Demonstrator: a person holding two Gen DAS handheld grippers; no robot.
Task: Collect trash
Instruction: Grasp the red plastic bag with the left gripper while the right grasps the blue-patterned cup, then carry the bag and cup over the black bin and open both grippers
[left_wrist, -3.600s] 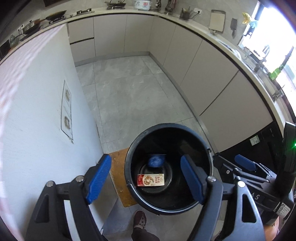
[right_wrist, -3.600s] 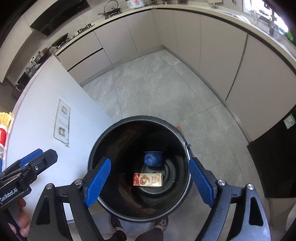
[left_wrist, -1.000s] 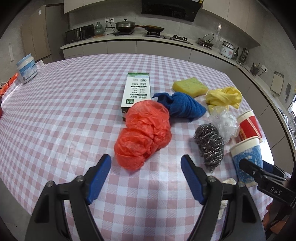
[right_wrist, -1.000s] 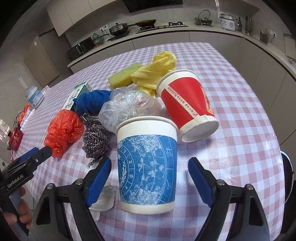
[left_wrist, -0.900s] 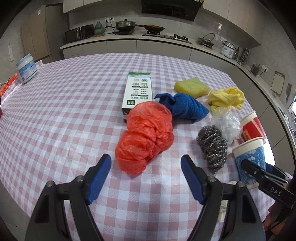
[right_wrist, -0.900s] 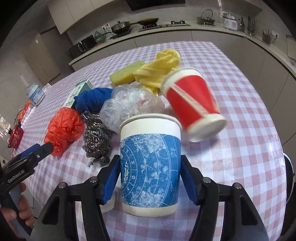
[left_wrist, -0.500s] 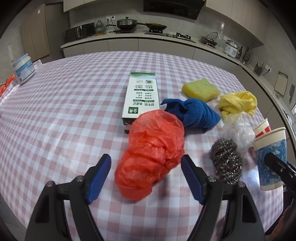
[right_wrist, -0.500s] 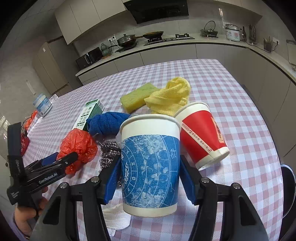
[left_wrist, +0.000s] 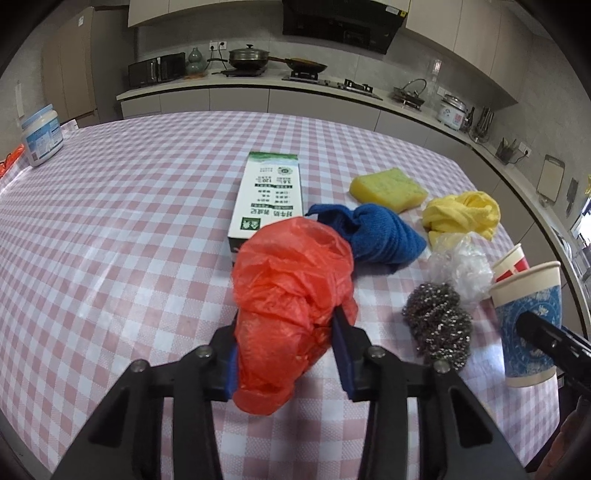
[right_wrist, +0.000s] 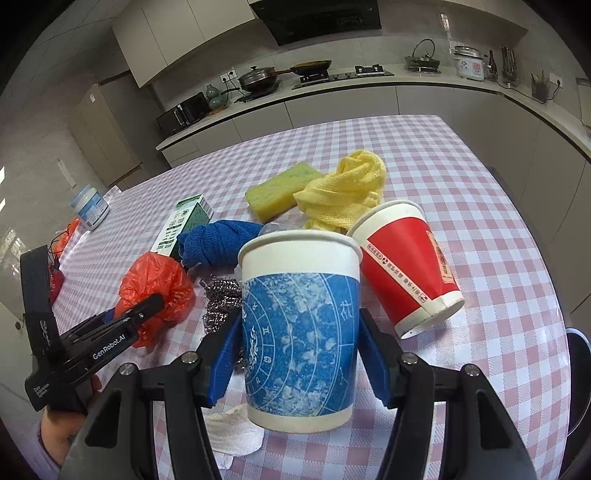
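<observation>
- While the left gripper (left_wrist: 286, 354) is closing, its blue pads press both sides of the crumpled red plastic bag (left_wrist: 291, 295); the bag is squeezed between them and bulges above and below the jaws.
- Right gripper (right_wrist: 299, 354): clamped on the blue paper cup (right_wrist: 300, 328). The pads bear on the cup wall at 3 and 9 o'clock. The cup stands upright with its open rim at 12 o'clock.
- Red paper cup (right_wrist: 404, 266): tilted, at 2 o'clock from the blue paper cup, with its base toward 5 o'clock. Whether the two cups touch cannot be told.
- Steel scourer (left_wrist: 437, 325): on the checked tablecloth (left_wrist: 110, 240), at 3 o'clock from the red plastic bag in the left wrist view, apart from it.
- Clear plastic wad (left_wrist: 458, 266): at 12 o'clock from the steel scourer, just beside it.
- Blue cloth (left_wrist: 376, 236): at 1 o'clock from the red plastic bag, which overlaps its near edge in the left wrist view.
- Carton (left_wrist: 269, 192): lying flat at 12 o'clock from the red plastic bag; its near end is hidden behind the bag.
- Yellow sponge (left_wrist: 388, 188) and yellow cloth (left_wrist: 461, 218): beyond the blue cloth, at 1 to 2 o'clock.
- White tissue (right_wrist: 232, 439): on the tablecloth at 7 o'clock from the blue paper cup, partly hidden by the right gripper.
- White jar (left_wrist: 42, 134): at the far edge of the table, at 10 o'clock, well apart from the trash.
- A hand (right_wrist: 62, 432) holds the left gripper at 8 o'clock in the right wrist view.
</observation>
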